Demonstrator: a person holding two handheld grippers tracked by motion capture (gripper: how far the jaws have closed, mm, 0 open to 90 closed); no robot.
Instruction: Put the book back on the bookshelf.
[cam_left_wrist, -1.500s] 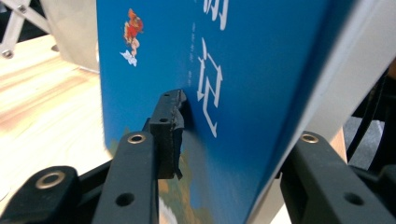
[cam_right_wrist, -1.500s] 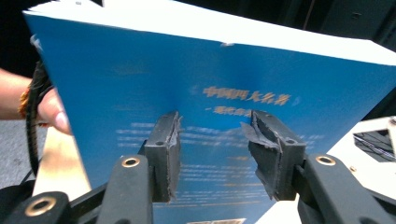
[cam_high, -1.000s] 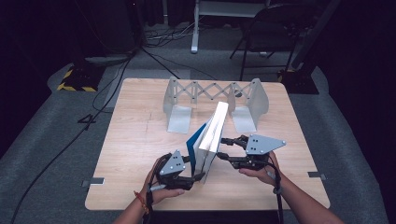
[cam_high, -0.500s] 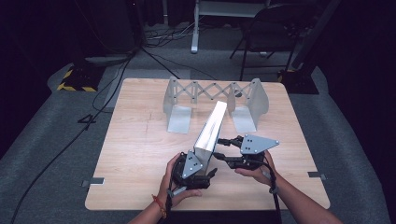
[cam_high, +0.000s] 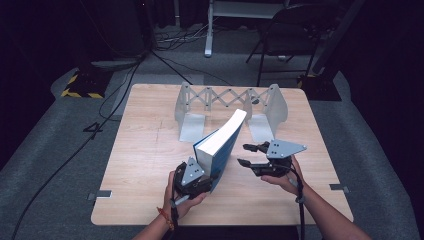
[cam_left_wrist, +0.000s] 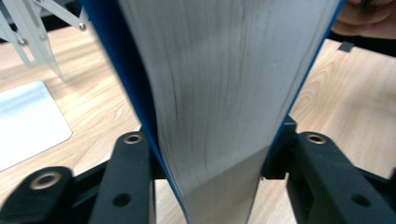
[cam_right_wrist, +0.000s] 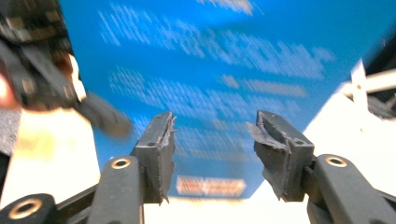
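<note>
The left gripper, its jaws just closing, clamps the lower end of the blue book, tilted above the wooden table before the expandable metal bookend rack. The right gripper, jaws spreading, holds nothing just beside the cover

The table is pale wood with a visible grain and a matt, smooth face. The book clamped in the left tool has a smooth blue cover with a slight sheen and a block of off-white paper pages whose edges look faintly streaked. Both tools have matt black plastic arms with small brass-coloured rivets; the right tool carries rough, frayed dark rubber pads and a flat grey plate on top. Beyond the tools, the bookend rack is light grey metal, smooth with a dull satin finish. Grey carpet, coarse and matt, lies around the table.
</note>
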